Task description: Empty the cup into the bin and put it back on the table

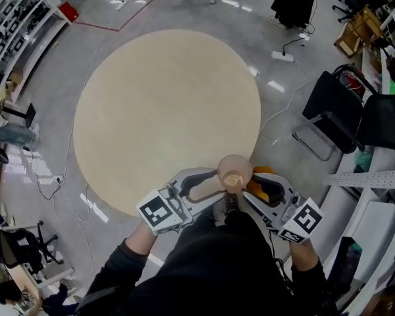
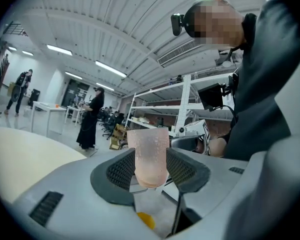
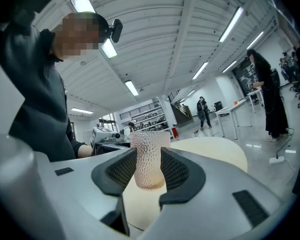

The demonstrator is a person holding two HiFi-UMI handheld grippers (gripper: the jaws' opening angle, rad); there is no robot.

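left claw (image 2: 151,160): grasping cup (image 2: 148,143) | right claw (image 3: 149,167): clenched on same cup | cup: upright, pinched between both claws at near edge of round surface (image 1: 164,110)

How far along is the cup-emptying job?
Done: nothing visible yet. The translucent pink textured plastic cup has something yellowish inside.
In hand: it is upright at the near edge of the round beige table, with the left gripper and right gripper both closed on its sides. Whether it is lifted is unclear.
Left: carry it to the bin, which no view shows, tip it out and return it to the table.
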